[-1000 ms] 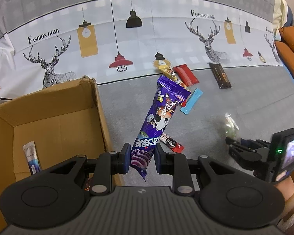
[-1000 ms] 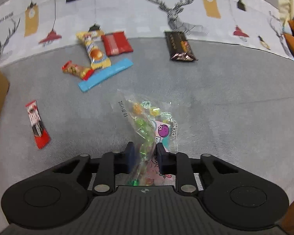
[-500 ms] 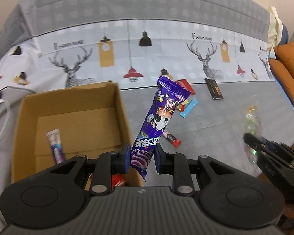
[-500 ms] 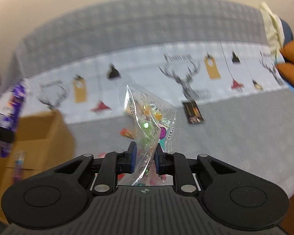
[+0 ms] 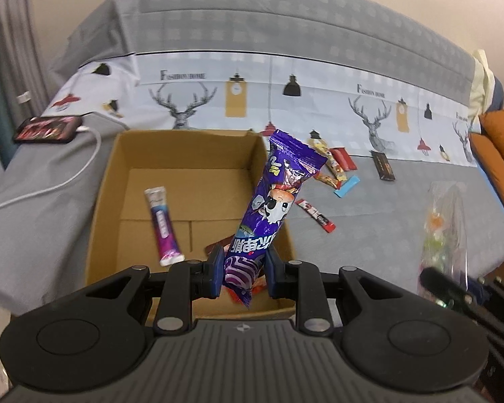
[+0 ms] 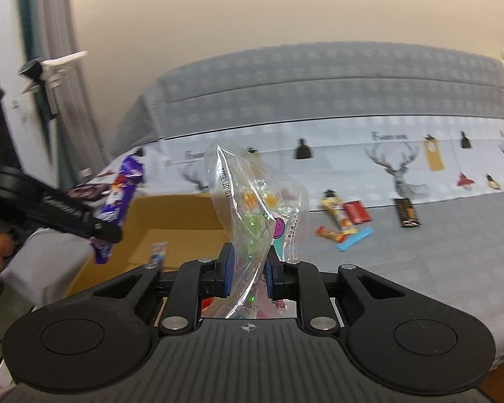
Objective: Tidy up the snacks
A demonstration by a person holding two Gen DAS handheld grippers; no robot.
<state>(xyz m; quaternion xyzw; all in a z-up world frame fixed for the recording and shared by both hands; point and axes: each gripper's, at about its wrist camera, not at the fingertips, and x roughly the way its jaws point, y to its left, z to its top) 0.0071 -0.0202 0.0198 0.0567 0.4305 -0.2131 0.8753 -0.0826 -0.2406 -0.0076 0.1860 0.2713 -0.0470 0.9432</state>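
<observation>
The left tongs [image 5: 244,270] are pinching the light, crinkly purple snack pack [image 5: 275,205] by its bottom seam; the right tongs [image 6: 248,270] are gripping the limp, slippery candy bag [image 6: 257,215] low, the cardboard box [image 5: 184,154] lying at eleven o'clock.

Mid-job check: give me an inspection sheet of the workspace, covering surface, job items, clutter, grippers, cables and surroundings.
Surface: grey bedspread with a deer-and-lamp print band.
Job's things: open brown cardboard box holding a purple-and-white sachet; several small snack packets loose on the spread.
Clutter: black phone beside the box.
Grippers: left gripper shut on a purple snack bag above the box; right gripper shut on a clear candy bag.
Cables: white charging cable plugged into the phone.
Surroundings: beige wall, orange cushions.
</observation>
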